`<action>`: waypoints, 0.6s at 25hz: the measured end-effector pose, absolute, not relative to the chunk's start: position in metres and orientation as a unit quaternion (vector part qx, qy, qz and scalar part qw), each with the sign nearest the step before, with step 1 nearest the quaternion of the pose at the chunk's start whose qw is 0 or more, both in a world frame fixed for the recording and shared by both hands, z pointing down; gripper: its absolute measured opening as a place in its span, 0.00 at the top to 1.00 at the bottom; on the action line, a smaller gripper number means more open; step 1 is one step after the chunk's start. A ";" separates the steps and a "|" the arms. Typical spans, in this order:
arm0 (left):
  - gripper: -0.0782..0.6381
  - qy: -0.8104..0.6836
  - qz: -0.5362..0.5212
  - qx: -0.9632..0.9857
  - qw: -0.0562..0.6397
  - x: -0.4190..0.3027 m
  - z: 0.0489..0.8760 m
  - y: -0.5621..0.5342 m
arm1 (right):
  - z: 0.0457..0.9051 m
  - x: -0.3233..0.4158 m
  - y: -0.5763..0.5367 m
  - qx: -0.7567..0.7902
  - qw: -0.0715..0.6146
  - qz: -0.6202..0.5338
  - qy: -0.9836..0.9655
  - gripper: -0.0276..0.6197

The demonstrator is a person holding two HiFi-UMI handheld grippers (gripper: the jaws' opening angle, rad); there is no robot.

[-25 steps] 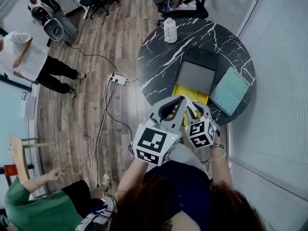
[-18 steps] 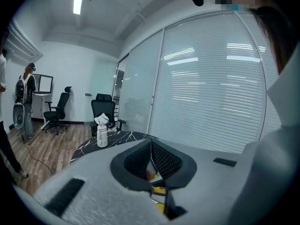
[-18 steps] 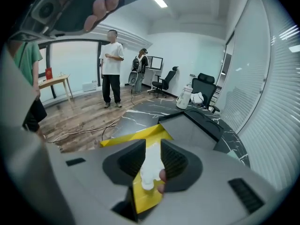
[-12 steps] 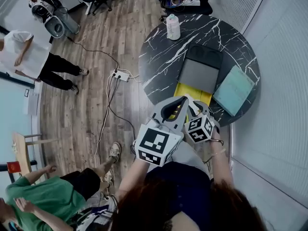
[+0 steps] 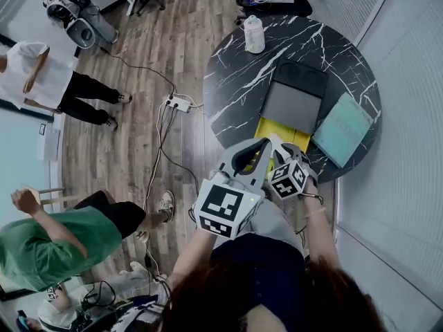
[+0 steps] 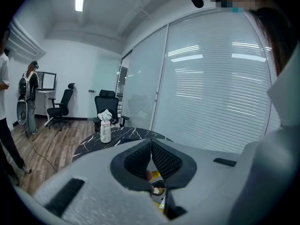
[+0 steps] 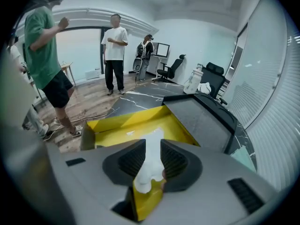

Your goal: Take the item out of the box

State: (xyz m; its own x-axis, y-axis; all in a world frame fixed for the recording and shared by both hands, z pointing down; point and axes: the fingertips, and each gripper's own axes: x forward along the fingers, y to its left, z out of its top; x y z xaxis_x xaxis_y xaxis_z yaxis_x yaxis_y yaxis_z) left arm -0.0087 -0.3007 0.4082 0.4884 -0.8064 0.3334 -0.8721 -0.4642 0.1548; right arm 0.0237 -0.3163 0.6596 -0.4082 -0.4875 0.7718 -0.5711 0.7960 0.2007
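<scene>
An open box with a yellow inside (image 5: 277, 131) (image 7: 122, 125) lies at the near edge of the round black marble table (image 5: 235, 81), its grey lid (image 5: 291, 106) (image 7: 201, 118) folded back. My right gripper (image 5: 282, 149) (image 7: 152, 149) is over the box's near end, shut on a white item (image 7: 151, 165) that has a yellow piece hanging under it. My left gripper (image 5: 261, 145) (image 6: 151, 144) hovers just left of it, jaw tips touching, with nothing between them. In the left gripper view only a sliver of yellow shows behind the jaws.
A white bottle (image 5: 254, 34) (image 6: 106, 131) stands at the table's far edge, a teal pad (image 5: 344, 130) lies right of the lid. A glass wall with blinds is to the right. A power strip (image 5: 180, 103) with cables lies on the floor. People in green (image 5: 55, 237) and white (image 5: 28, 75) stand left.
Both grippers have stayed almost in place over the box. The person in green has moved up and to the left on the floor; the view has shifted slightly.
</scene>
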 end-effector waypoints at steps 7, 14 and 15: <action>0.85 -0.495 0.112 0.847 0.158 -0.012 0.413 -0.304 | 0.674 0.022 -0.323 0.314 0.460 0.053 -0.829 0.81; 0.85 -0.499 0.111 0.844 0.164 -0.016 0.415 -0.304 | 0.687 0.022 -0.324 0.317 0.477 0.061 -0.818 0.85; 0.85 -0.500 0.110 0.843 0.165 -0.017 0.415 -0.303 | 0.690 0.022 -0.324 0.317 0.479 0.063 -0.816 0.85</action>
